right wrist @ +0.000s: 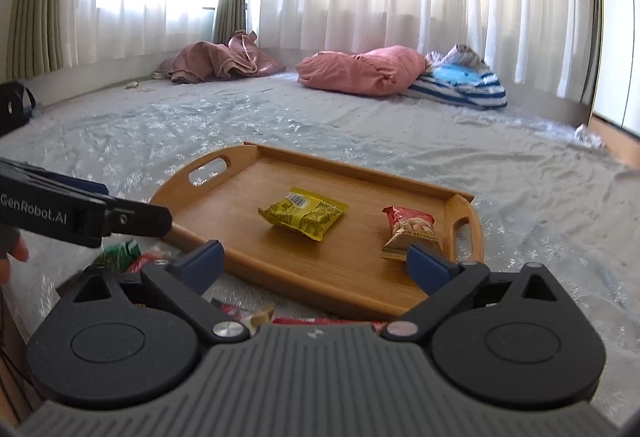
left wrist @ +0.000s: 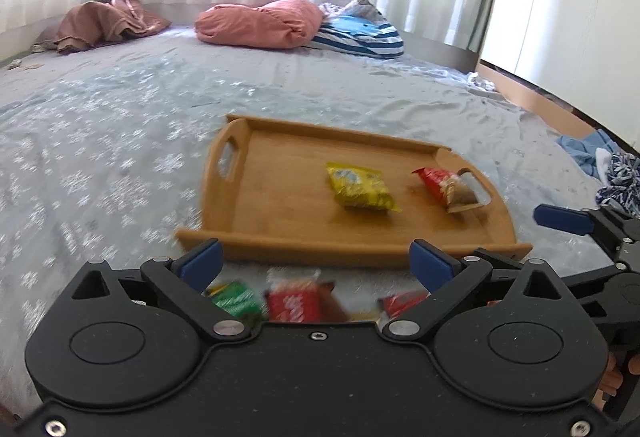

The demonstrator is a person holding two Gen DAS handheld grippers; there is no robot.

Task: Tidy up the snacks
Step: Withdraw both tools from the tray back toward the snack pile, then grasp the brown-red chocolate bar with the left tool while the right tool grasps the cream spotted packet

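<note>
I have both grippers' fingers spread wide and empty. The loose snack packets lie on the bed just below my left gripper, nearer it than my right gripper; the wooden tray with two packets sits beyond.

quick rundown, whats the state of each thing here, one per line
left gripper: open, nothing between its jaws
right gripper: open, nothing held
wooden tray: flat on the bed, two packets in it
yellow packet: sealed, lying flat mid-tray
red packet: lying in the tray by the right handle
loose snack packets: on the bed in front of the tray, not yet in it
bed sheet: wrinkled
</note>
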